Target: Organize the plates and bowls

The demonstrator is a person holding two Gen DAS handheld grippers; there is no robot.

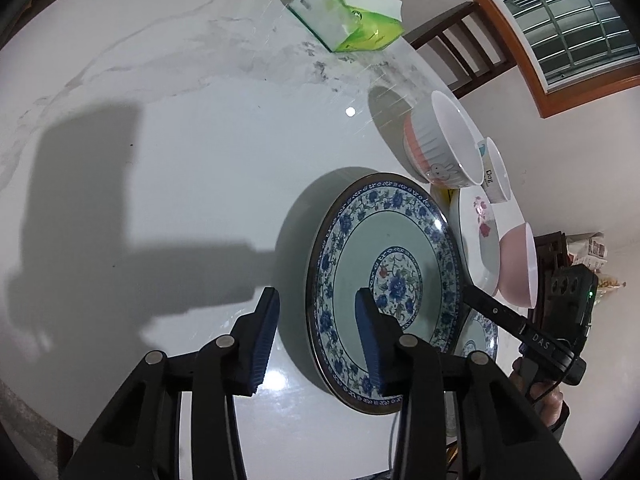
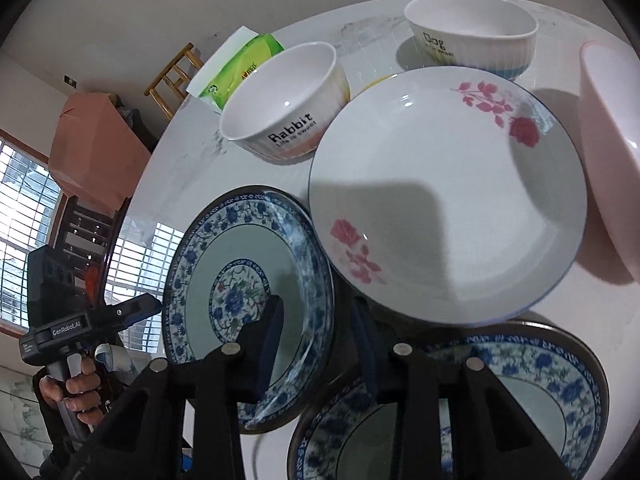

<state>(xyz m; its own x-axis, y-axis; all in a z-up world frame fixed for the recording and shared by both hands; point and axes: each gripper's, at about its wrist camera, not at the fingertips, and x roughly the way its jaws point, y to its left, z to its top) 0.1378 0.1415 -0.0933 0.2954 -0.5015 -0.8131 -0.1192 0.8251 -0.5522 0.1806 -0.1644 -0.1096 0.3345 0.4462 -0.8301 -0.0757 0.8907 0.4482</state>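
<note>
A blue floral plate (image 1: 384, 264) (image 2: 224, 264) lies on the white table (image 1: 180, 160). My left gripper (image 1: 316, 294) straddles its left rim, one pad over the plate's inside and the other outside above the table, with a gap showing at the rim. From the opposite side, my right gripper (image 2: 316, 304) straddles the rim the same way, and its pads also stand apart from the rim. A second blue plate (image 2: 520, 380) sits partly under the first. Beyond are a white rose plate (image 2: 440, 184), a Rabbit bowl (image 2: 280, 92), a Dog bowl (image 2: 472, 28) and a pink bowl (image 2: 608, 140).
A green tissue pack (image 1: 344, 16) lies at the far side of the table. A wooden chair (image 1: 464, 40) stands behind the table edge. A person's hand (image 2: 80, 388) grips the left gripper's handle. The table's edge runs close under both grippers.
</note>
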